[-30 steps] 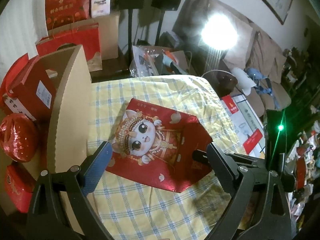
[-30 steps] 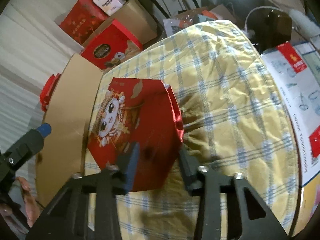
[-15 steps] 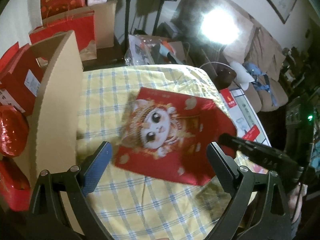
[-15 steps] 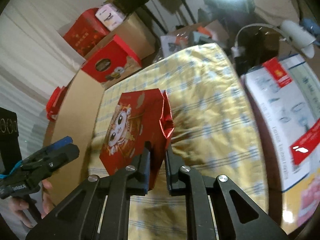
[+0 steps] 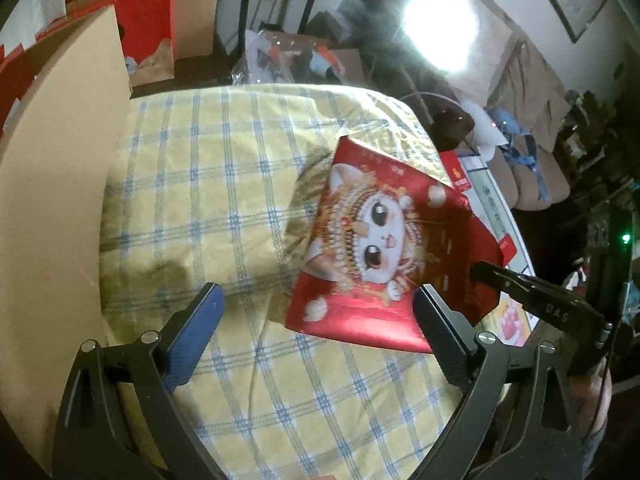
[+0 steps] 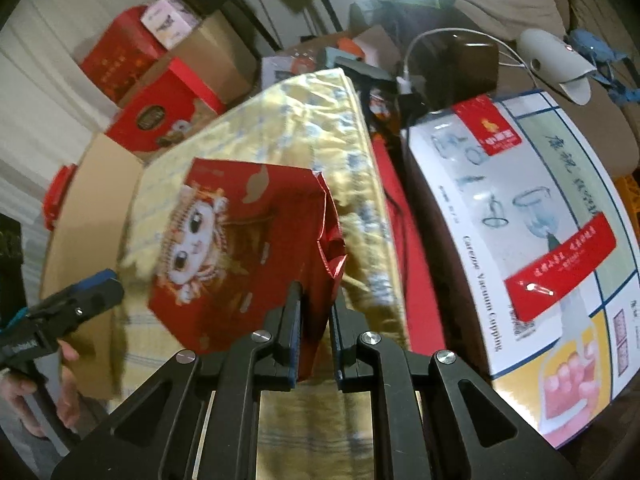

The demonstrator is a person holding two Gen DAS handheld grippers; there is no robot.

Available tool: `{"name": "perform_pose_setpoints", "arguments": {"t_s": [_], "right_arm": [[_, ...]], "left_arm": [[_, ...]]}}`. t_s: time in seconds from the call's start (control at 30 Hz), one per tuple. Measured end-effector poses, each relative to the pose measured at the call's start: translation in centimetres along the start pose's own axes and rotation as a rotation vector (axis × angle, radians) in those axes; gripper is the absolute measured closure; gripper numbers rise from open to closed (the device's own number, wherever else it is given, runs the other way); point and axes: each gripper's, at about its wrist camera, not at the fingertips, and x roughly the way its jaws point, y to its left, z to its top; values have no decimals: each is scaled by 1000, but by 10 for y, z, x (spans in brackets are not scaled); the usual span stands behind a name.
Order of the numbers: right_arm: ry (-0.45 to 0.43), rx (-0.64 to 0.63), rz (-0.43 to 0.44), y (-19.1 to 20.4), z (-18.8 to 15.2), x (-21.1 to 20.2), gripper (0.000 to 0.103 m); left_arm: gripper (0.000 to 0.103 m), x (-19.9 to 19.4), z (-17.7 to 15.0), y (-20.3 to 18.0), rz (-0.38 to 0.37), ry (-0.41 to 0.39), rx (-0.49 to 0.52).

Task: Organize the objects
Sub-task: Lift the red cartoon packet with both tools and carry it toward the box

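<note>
A red paper gift bag with a cartoon cat [image 5: 384,248] hangs lifted and tilted over the right side of the yellow checked tablecloth [image 5: 224,184]. My right gripper [image 6: 314,300] is shut on the bag's [image 6: 240,256] near edge; it also shows in the left wrist view [image 5: 480,270] at the bag's right edge. My left gripper [image 5: 316,312] is open and empty, low over the cloth, its right finger just in front of the bag's lower edge. It shows at the left in the right wrist view [image 6: 100,288].
A tall open cardboard box [image 5: 52,184] stands along the table's left side. A white printed carton [image 6: 532,216] sits to the right of the table. Red gift boxes [image 6: 168,108] and cartons are stacked behind. A bright lamp [image 5: 440,32] glares at the back.
My right gripper closed on the bag, lifted it off the cloth and carried it to the right. My left gripper stayed open over the cloth.
</note>
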Motion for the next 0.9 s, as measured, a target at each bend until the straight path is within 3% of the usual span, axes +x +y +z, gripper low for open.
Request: {"name": "perform_pose_setpoints", "arguments": {"t_s": [0.23,0.47,0.6,0.9], "right_arm": [[5,-34,-47,5,-1,7,92],[9,-39,-51,8,1,10,92],[2,-39,-65,10,2,11,92],[-30,-26,-45,14,4,0,92]], "left_arm": [[25,16,-2,1,5,24,10],[53,30,-6,-1,-58,75,2],[53,31,-9,-9,-25,66,39],[57,7,-10,-11,-61,40,20]]}}
